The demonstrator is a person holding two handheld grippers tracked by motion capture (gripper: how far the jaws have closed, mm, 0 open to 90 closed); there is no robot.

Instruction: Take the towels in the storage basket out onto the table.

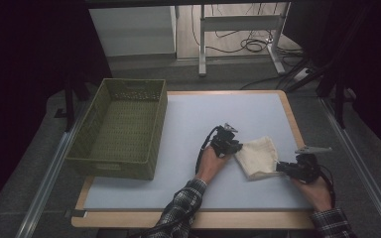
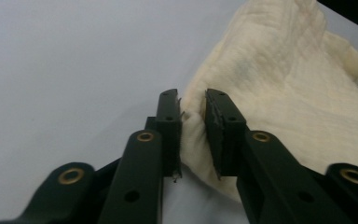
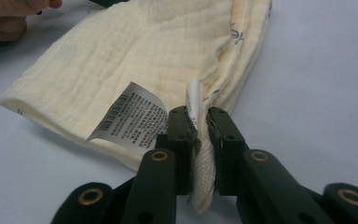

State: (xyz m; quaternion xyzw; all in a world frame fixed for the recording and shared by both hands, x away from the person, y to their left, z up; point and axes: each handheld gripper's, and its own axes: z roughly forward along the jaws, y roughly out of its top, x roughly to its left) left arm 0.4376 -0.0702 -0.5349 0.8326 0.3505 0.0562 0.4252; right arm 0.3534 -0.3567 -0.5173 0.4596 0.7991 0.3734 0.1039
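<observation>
Two pairs of jaws pinch opposite ends of the cream cloth point(image 1: 259, 157), probably so it can be lifted taut between them. The left gripper point(image 2: 193, 135) is nearly closed on a bunched corner; the right gripper point(image 3: 200, 149) clamps a folded edge beside its care label point(image 3: 133, 119). The cloth lies folded on the white table point(image 1: 198, 124), right of the empty green basket point(image 1: 121, 131), likely where it will end up.
</observation>
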